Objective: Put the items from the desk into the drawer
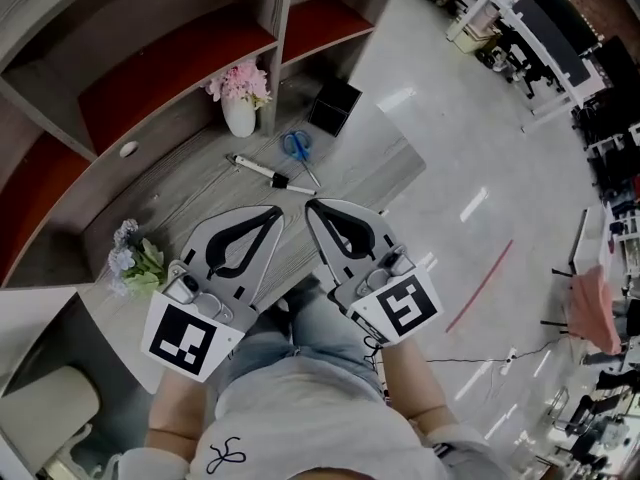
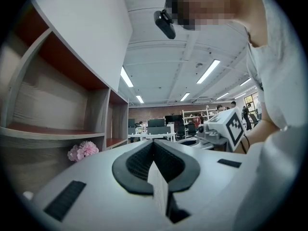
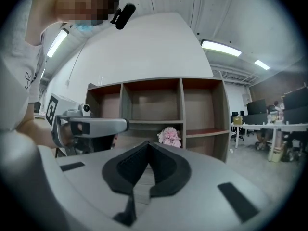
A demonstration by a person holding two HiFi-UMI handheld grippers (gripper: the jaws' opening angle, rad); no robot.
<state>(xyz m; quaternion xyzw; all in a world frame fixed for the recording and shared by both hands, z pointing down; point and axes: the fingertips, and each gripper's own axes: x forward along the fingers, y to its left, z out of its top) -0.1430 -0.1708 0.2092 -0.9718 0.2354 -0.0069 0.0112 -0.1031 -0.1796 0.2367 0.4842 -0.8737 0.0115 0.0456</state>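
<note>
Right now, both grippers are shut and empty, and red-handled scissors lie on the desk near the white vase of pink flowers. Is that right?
The scissors have blue handles, not red; the head view shows it. The rest holds: the left gripper and right gripper are shut and empty, and the scissors lie on the desk near the white vase.

Bright ceiling strip lights point(image 2: 208, 71) overhead; glare streaks on the glossy floor point(image 1: 470, 206) at right; gripper views bulge fisheye, corners black; shadows soft.
</note>
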